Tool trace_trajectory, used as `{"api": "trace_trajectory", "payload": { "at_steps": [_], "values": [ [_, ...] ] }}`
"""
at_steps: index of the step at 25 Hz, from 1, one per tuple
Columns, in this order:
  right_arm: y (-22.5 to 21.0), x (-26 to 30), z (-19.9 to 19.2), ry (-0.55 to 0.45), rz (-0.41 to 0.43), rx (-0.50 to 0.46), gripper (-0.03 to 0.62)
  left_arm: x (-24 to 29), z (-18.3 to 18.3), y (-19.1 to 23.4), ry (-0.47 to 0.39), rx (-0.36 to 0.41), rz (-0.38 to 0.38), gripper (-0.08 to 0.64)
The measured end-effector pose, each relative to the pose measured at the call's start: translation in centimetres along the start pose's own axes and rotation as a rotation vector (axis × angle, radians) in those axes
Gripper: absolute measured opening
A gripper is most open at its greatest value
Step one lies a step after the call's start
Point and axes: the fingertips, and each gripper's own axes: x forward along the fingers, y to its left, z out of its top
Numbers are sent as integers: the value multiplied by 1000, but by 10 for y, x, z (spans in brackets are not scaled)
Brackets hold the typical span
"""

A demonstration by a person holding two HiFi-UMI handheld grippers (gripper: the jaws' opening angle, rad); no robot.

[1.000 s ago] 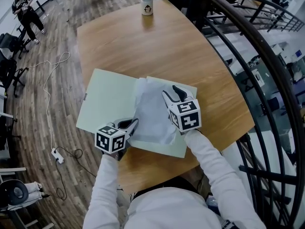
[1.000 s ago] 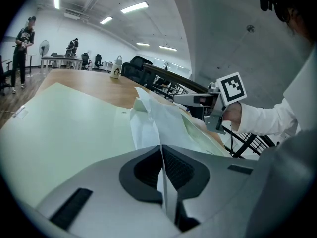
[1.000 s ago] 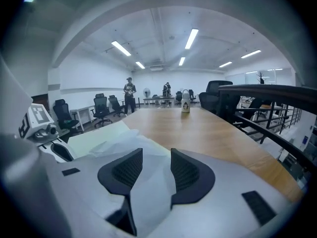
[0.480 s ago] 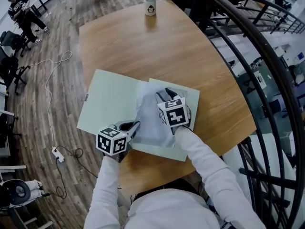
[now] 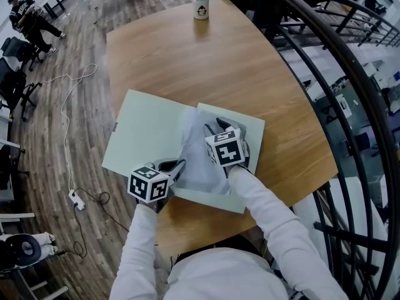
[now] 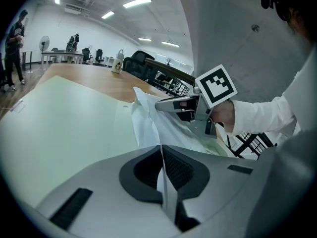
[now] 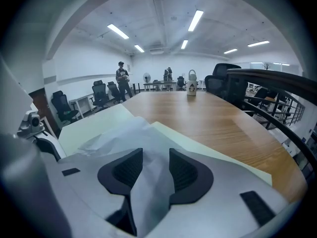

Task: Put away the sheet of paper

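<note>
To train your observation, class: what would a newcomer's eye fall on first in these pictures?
A rumpled white sheet of paper on an open pale green folder, near the front edge of the wooden table. The left gripper has its jaws shut on the sheet; the right gripper has its jaws apart with paper between them. A lone bottle stands at the table's far end.

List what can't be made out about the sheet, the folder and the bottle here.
- Head view: the right hand-held gripper covers the right edge of the sheet.
- Right gripper view: the bunched sheet fills the gap between the jaws, so whether the pads press it is unclear.
- Head view: the sheet hides any pocket in the folder.
- Head view: the print on the bottle is too small to read.
</note>
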Motion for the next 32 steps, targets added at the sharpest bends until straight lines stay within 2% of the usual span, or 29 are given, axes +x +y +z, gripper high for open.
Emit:
{"api": "trace_trajectory", "payload": {
  "at_steps": [23,32],
  "values": [
    [3,18,-14,104,20,13,186,6,-7,5,45,-28,8,17],
    [-6,24,-30,180,-9,78,187,10,-10,6,63,-26,0,17]
  ]
}}
